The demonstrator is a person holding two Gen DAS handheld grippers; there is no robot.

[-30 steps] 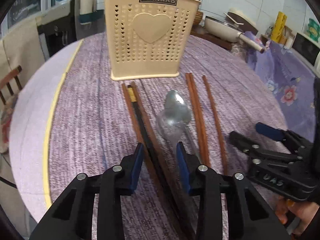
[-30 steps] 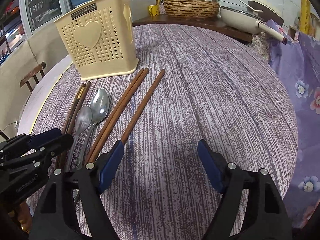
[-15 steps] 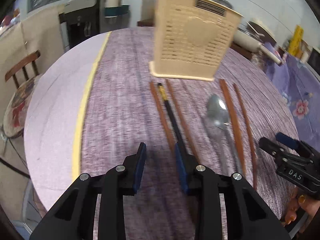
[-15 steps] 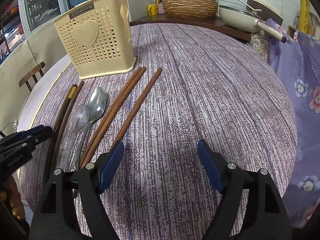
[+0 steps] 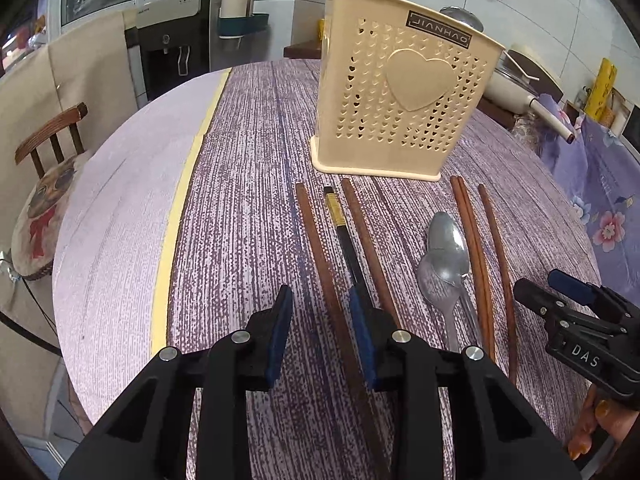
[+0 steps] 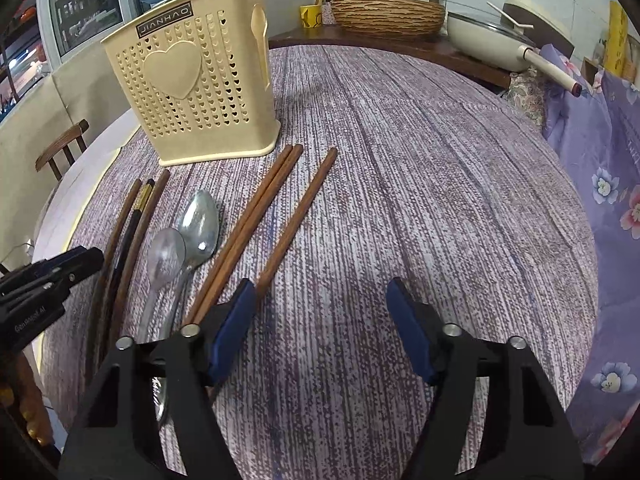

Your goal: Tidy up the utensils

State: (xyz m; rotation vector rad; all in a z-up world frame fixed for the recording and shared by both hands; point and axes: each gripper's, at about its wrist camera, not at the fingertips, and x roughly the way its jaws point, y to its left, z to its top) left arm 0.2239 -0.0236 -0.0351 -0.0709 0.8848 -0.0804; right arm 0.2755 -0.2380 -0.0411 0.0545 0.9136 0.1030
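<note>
A cream perforated holder (image 5: 404, 112) (image 6: 192, 88) with a heart stands upright on the purple tablecloth (image 6: 420, 168), a spoon sticking out of it. Before it lie a brown chopstick (image 5: 316, 236), a black gold-banded chopstick (image 5: 340, 224), another brown one (image 5: 366, 240), two metal spoons (image 5: 444, 264) (image 6: 188, 236), a brown pair (image 5: 468, 232) (image 6: 256, 208) and a single brown chopstick (image 5: 496, 248) (image 6: 304, 208). My left gripper (image 5: 322, 332) (image 6: 86, 258) is open over the leftmost chopstick, gripping nothing. My right gripper (image 6: 322, 324) (image 5: 540, 286) is closing over bare cloth, the single chopstick's end by its left finger.
The round table's edge, with a yellow stripe (image 5: 180, 216), curves at the left, a wooden chair (image 5: 52, 136) beyond it. A white pan (image 6: 488, 40), a wicker basket (image 6: 388, 12) and a floral cloth (image 6: 600, 160) lie behind and to the right.
My left gripper has slid left, from over the spoons and dark chopstick to over the leftmost chopstick, rolling a little. The right gripper's jaws have narrowed; it has stayed in place.
</note>
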